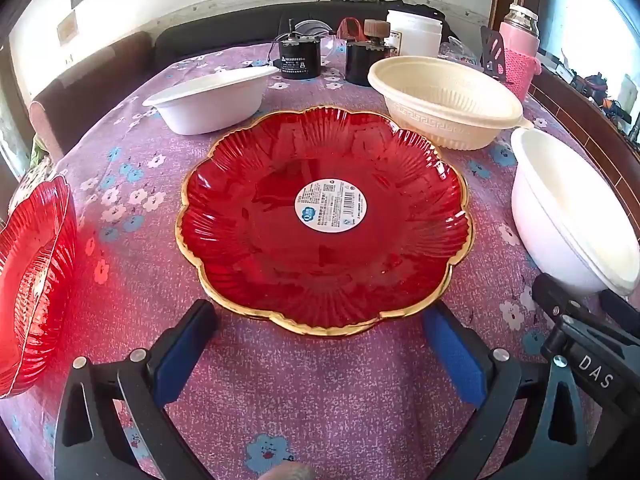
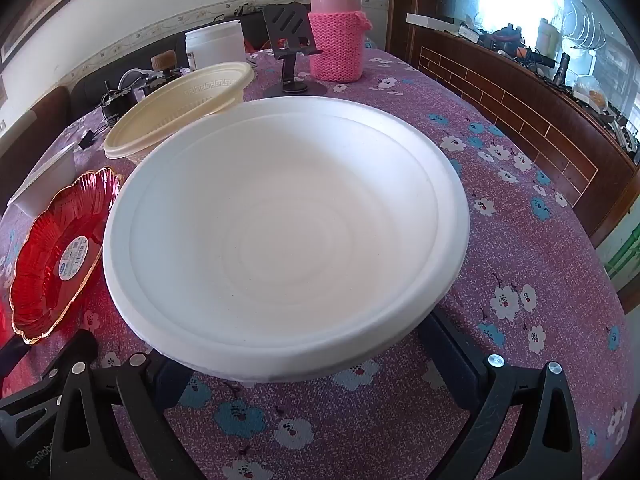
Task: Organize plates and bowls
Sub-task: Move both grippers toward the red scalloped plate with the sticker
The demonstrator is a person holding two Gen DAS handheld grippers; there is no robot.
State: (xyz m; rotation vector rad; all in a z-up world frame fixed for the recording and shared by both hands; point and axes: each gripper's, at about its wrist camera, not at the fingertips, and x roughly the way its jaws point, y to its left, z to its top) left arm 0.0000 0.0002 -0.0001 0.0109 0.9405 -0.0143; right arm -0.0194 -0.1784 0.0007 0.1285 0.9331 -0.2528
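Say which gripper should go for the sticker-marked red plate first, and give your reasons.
Left. The left gripper is open and the red plate sits centred just ahead of its fingers. The right gripper instead faces the white bowl, with the plate off to its left.

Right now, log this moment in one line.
left gripper: open, before red plate | right gripper: open, before white bowl | nothing held
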